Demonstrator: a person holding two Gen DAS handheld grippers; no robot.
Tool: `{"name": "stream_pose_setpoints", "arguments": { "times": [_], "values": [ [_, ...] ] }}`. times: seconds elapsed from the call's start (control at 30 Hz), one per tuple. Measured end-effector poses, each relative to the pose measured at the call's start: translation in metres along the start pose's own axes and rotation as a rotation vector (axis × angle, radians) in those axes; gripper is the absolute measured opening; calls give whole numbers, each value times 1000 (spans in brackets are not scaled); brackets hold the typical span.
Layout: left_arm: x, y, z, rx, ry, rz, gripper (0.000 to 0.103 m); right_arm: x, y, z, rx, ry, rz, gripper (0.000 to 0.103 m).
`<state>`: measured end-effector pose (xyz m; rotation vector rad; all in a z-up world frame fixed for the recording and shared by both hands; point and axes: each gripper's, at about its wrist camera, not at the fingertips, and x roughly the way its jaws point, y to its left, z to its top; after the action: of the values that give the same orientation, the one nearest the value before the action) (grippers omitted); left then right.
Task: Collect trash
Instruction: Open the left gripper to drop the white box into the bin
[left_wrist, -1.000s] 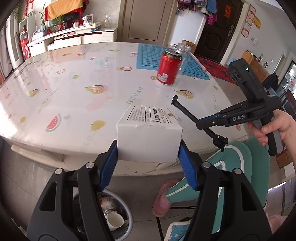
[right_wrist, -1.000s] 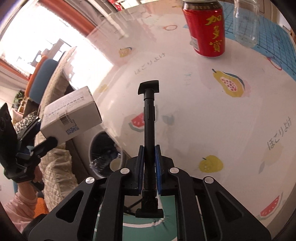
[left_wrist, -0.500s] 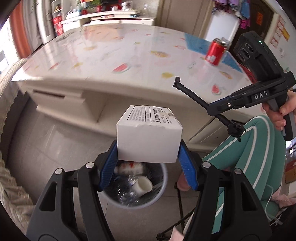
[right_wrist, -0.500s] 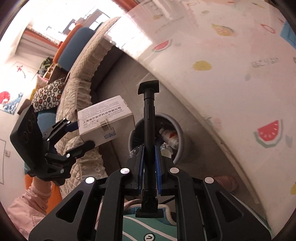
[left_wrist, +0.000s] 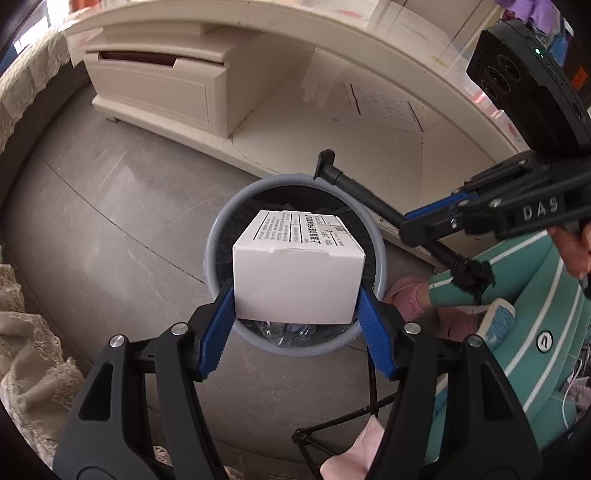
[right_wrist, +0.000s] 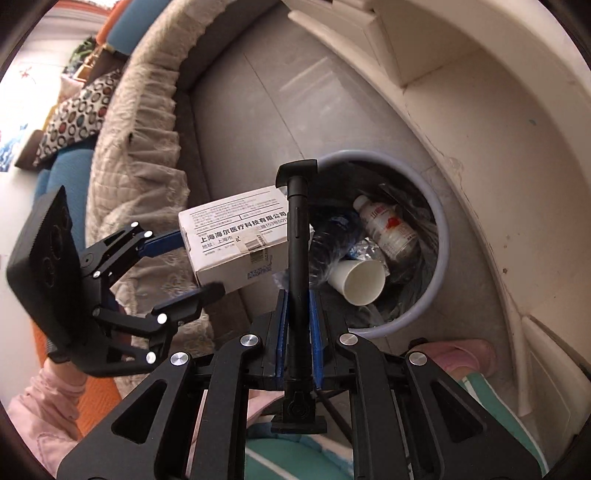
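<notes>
My left gripper (left_wrist: 297, 295) is shut on a white cardboard box (left_wrist: 299, 273) with a printed label and holds it right above the round grey trash bin (left_wrist: 218, 236) on the floor. The box also shows in the right wrist view (right_wrist: 236, 240), left of the bin (right_wrist: 441, 236), which holds a paper cup (right_wrist: 360, 282) and plastic bottles (right_wrist: 388, 229). My right gripper (right_wrist: 297, 299) is shut on a black rod-like tool (right_wrist: 298, 240), its tip over the bin's near rim. The tool also shows in the left wrist view (left_wrist: 365, 199).
A cream table base with a drawer (left_wrist: 155, 85) stands behind the bin. A sofa with a beige lace cover (right_wrist: 147, 122) lies to the left. The person's teal-trousered leg (left_wrist: 517, 295) and pink slipper (left_wrist: 410, 299) are right of the bin.
Both grippers have swung down from the tabletop to the floor. The box now hangs over the bin's opening, and the black tool has come to the bin's rim.
</notes>
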<state>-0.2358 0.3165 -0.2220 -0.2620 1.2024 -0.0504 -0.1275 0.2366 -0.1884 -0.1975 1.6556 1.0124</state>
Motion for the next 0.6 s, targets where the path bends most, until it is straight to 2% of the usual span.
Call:
{"name": "stream_pose_setpoints", "arguments": {
  "times": [0.03, 0.07, 0.1, 0.13, 0.27, 0.43, 0.6],
  "values": [
    [7, 1, 2, -12, 16, -5, 62, 6, 0, 3, 4, 10, -14, 17],
    [13, 1, 4, -18, 33, -5, 63, 16, 5, 9, 11, 22, -25, 30],
    [22, 0, 6, -22, 57, -2, 64, 18, 1, 9, 21, 26, -35, 51],
    [26, 0, 2, -20, 89, 2, 64, 20, -2, 10, 31, 20, -57, 56],
    [29, -4, 3, 0, 111, 20, 71, 11, -16, 4, 59, -12, -39, 58],
    [12, -1, 9, 1, 65, 29, 72, -20, -29, -5, 78, -97, -18, 58],
    [-6, -12, 18, 59, 5, 52, 72, -51, -37, -17, 100, -171, 4, 58]
  ]
}}
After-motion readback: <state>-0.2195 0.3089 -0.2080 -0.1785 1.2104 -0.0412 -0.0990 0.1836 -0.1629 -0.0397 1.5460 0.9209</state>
